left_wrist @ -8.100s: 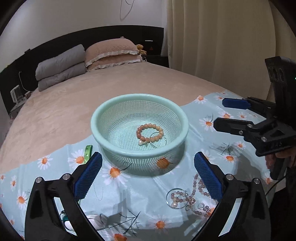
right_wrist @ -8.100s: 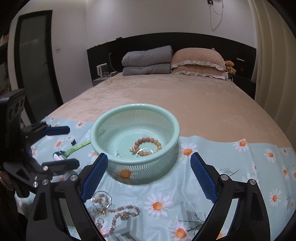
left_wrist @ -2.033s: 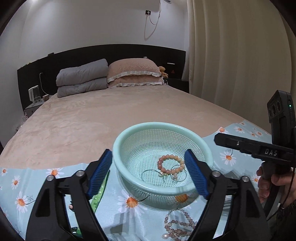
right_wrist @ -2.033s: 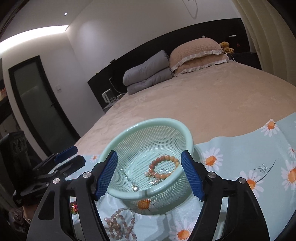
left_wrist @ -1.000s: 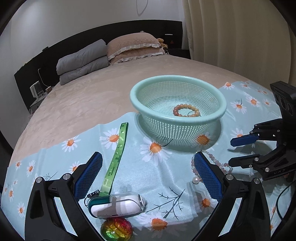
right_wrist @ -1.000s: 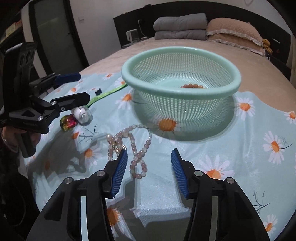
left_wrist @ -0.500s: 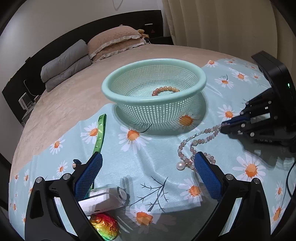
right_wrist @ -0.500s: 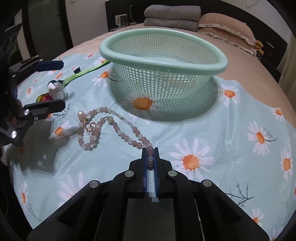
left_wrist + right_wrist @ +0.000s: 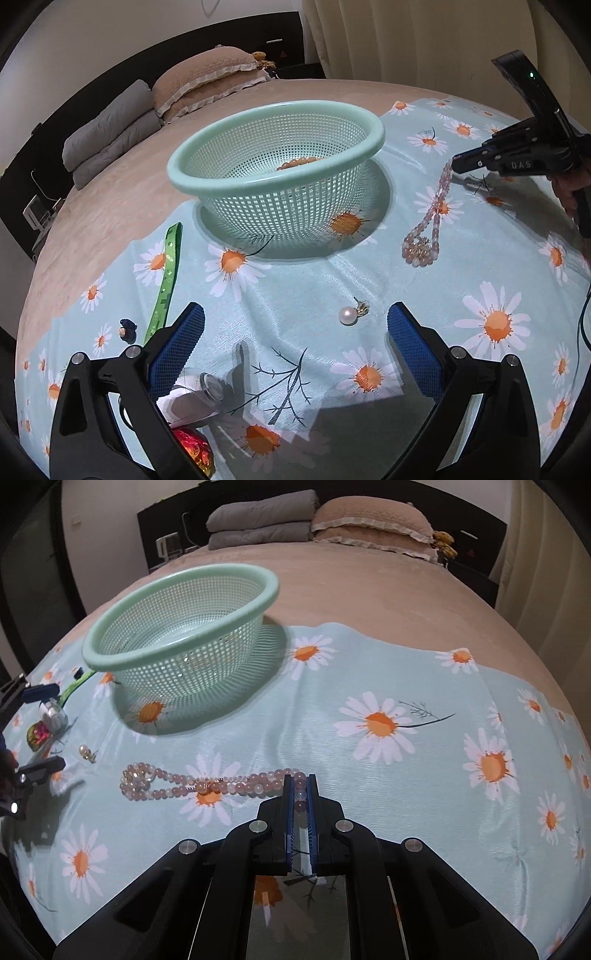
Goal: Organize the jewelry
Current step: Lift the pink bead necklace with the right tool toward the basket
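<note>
We held the right gripper (image 9: 300, 794) clamped on one end of the pink bead necklace (image 9: 207, 781), which trailed toward 9 o'clock across the daisy cloth (image 9: 388, 782). The left gripper (image 9: 295, 343) was spread wide, the pearl earring (image 9: 349, 315) between its fingers. The mint basket (image 9: 275, 166) stood at 12 o'clock.

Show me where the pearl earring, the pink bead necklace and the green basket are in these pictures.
pearl earring (image 9: 348, 316): left wrist view, on the round pearl.
pink bead necklace (image 9: 207, 787): right wrist view, middle of the doubled strand.
green basket (image 9: 258, 181): left wrist view, near rim.
</note>
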Demonstrator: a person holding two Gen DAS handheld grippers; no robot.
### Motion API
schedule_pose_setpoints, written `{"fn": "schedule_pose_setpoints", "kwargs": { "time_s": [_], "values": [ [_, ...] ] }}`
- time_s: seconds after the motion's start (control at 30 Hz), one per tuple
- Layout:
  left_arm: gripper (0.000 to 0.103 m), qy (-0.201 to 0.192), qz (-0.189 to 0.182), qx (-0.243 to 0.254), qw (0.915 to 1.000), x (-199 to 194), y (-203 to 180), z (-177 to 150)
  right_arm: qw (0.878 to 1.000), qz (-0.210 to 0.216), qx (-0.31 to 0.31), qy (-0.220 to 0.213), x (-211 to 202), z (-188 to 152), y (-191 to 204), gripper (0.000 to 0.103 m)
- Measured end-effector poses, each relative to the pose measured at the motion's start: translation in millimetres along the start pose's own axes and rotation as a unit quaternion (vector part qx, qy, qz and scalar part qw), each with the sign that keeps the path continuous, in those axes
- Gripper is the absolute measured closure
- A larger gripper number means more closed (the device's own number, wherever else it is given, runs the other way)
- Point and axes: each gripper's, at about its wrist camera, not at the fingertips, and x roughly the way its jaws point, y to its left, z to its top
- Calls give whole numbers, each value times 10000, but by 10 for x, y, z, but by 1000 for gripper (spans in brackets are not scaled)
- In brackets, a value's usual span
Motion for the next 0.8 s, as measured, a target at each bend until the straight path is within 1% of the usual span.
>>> {"fn": "schedule_pose_setpoints", "kwargs": {
  "time_s": [0.07, 0.13, 0.2, 0.3, 0.47, 0.53, 0.6, 0.63, 0.7, 0.73, 0.8],
  "values": [
    [6, 9, 85, 148, 9999, 13, -54, 15, 9998, 48, 155, -144, -88, 25, -74, 97],
    [6, -30, 76, 238, 9997, 18, -98, 35, 9974, 411, 300, -507, -259, 58, -80, 97],
    [6, -84, 67, 327, 9994, 20, -147, 56, 9946, 659, 137, -790, -431, 117, 84, 97],
    [6, -156, -1, 391, 9991, 24, -216, 92, 9915, 795, -95, -1028, -609, 190, 309, 97],
    [6, -263, -138, 457, 9985, 56, -314, 147, 9781, 1324, -178, -1595, -1046, 288, 422, 97],
    [11, -229, -227, 478, 9983, 97, -337, 165, 9743, 1343, -210, -1796, -1227, 329, 451, 97],
    [22, -140, -270, 512, 9982, 151, -362, 177, 9717, 1309, -228, -1952, -1389, 361, 457, 97],
    [25, -88, -296, 520, 9982, 179, -372, 179, 9695, 1328, -194, -2052, -1465, 373, 449, 97],
    [36, 20, -368, 494, 9981, 240, -386, 190, 9665, 1383, -101, -2158, -1550, 390, 413, 97],
    [39, 62, -376, 453, 9982, 267, -384, 184, 9660, 1383, -60, -2182, -1572, 398, 402, 97],
    [52, 201, -376, 315, 9986, 335, -349, 165, 9661, 1394, -24, -2171, -1571, 409, 378, 97]
  ]
}}
